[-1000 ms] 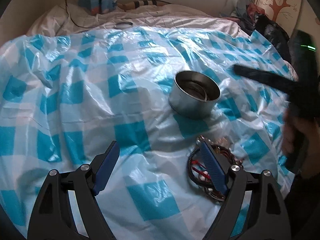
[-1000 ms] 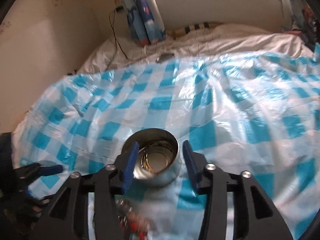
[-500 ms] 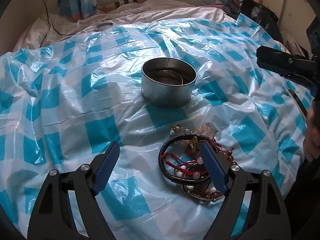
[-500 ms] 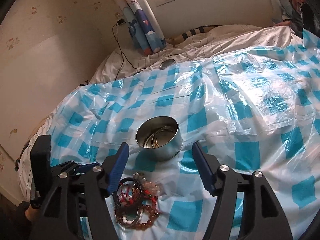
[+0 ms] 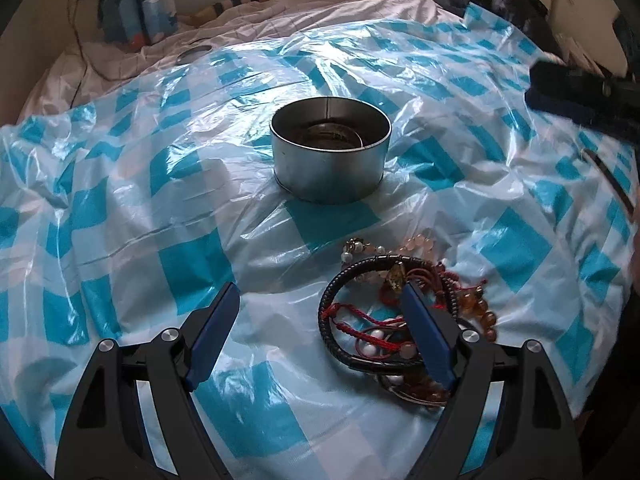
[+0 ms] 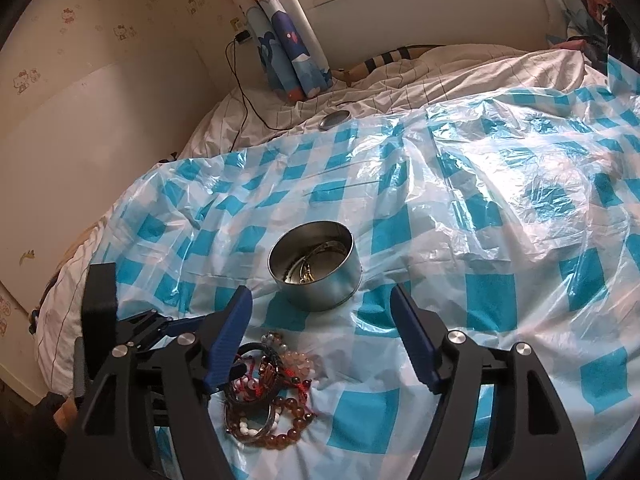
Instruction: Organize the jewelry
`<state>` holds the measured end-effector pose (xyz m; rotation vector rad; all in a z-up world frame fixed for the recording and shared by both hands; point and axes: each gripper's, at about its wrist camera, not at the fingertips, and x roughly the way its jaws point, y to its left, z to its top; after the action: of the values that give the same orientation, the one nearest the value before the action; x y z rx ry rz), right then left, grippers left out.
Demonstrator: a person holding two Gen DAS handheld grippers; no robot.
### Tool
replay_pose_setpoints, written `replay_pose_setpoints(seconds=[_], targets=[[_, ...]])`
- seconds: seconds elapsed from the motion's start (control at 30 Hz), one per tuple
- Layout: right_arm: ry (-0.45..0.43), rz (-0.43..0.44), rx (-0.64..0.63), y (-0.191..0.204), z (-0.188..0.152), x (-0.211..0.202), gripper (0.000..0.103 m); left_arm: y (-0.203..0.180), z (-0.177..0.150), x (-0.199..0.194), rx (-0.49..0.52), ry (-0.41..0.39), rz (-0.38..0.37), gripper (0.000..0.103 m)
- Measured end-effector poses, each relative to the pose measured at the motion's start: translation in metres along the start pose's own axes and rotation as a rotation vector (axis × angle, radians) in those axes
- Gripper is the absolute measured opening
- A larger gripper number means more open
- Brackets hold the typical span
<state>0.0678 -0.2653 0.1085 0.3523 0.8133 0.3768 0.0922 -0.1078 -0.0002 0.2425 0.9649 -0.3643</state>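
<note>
A round metal tin [image 5: 330, 148] stands open on the blue-and-white checked plastic sheet [image 5: 160, 208], with bangles inside; it also shows in the right wrist view [image 6: 316, 266]. A pile of bracelets [image 5: 396, 320], black cord, red string and amber beads, lies in front of it, and shows in the right wrist view [image 6: 268, 396] too. My left gripper [image 5: 320, 336] is open and empty, its right finger over the pile. My right gripper [image 6: 320, 344] is open and empty, held above the sheet between pile and tin.
The sheet covers a bed with white bedding [image 6: 400, 84]. A round tin lid [image 6: 334, 120] lies at the sheet's far edge. A charger cable [image 6: 240, 92] and curtain [image 6: 288, 52] are at the wall. Dark bags [image 5: 512, 4] sit far right.
My right gripper has drawn back and up from around the tin and opened wider. My left gripper has moved forward, closer to the bracelet pile and tin.
</note>
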Motion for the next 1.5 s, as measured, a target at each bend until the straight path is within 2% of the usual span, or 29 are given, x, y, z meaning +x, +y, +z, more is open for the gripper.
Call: replay_pose_setpoints(seconds=[0.17,0.37,0.47,0.5,0.53,0.63,0.9,0.93,1.0,1.07,1.1,1.23,1.37,1.5], targets=[[-0.001,0.003,0.008,-0.005,0.0,-0.001,0.07,-0.007,-0.002,0.007,0.076,-0.028,-0.018,0.079],[0.005,0.002,0.016,-0.012,0.0,-0.001,0.071,0.001,0.001,0.013,0.035,-0.034,-0.082,0.076],[0.006,0.006,0.021,-0.013,0.0,0.0,0.072,0.002,0.001,0.013,0.033,-0.035,-0.098,0.057],[0.008,0.006,0.019,-0.013,0.001,0.0,0.072,0.003,0.001,0.015,0.037,-0.025,-0.099,0.047],[0.009,0.007,0.018,-0.013,0.001,0.0,0.073,0.004,0.0,0.017,0.043,-0.016,-0.091,0.043],[0.014,0.009,0.006,-0.011,0.001,0.002,0.073,0.009,-0.001,0.016,0.047,-0.027,-0.063,0.043],[0.023,0.009,0.003,-0.006,-0.001,0.008,0.073,0.012,0.001,0.017,0.057,-0.033,-0.107,0.043],[0.024,0.008,0.002,-0.005,-0.001,0.009,0.073,0.01,0.001,0.018,0.066,-0.02,-0.109,0.035],[0.027,0.009,-0.002,-0.004,-0.001,0.01,0.073,0.005,-0.001,0.024,0.08,0.037,-0.119,0.008],[0.027,0.008,-0.002,-0.004,-0.002,0.01,0.073,0.005,-0.001,0.021,0.073,0.042,-0.124,0.008],[0.027,0.008,-0.002,-0.004,-0.002,0.01,0.073,0.008,0.0,0.014,0.049,0.037,-0.155,0.008],[0.044,0.003,-0.013,-0.002,-0.004,0.011,0.073,0.027,0.006,-0.019,-0.048,-0.049,-0.224,0.008],[0.12,-0.015,-0.044,0.001,-0.012,0.023,0.073,0.046,0.006,-0.042,-0.128,-0.106,-0.266,0.008],[0.212,0.005,-0.114,0.014,-0.027,0.043,0.073,0.058,0.004,-0.052,-0.182,-0.124,-0.256,0.008]])
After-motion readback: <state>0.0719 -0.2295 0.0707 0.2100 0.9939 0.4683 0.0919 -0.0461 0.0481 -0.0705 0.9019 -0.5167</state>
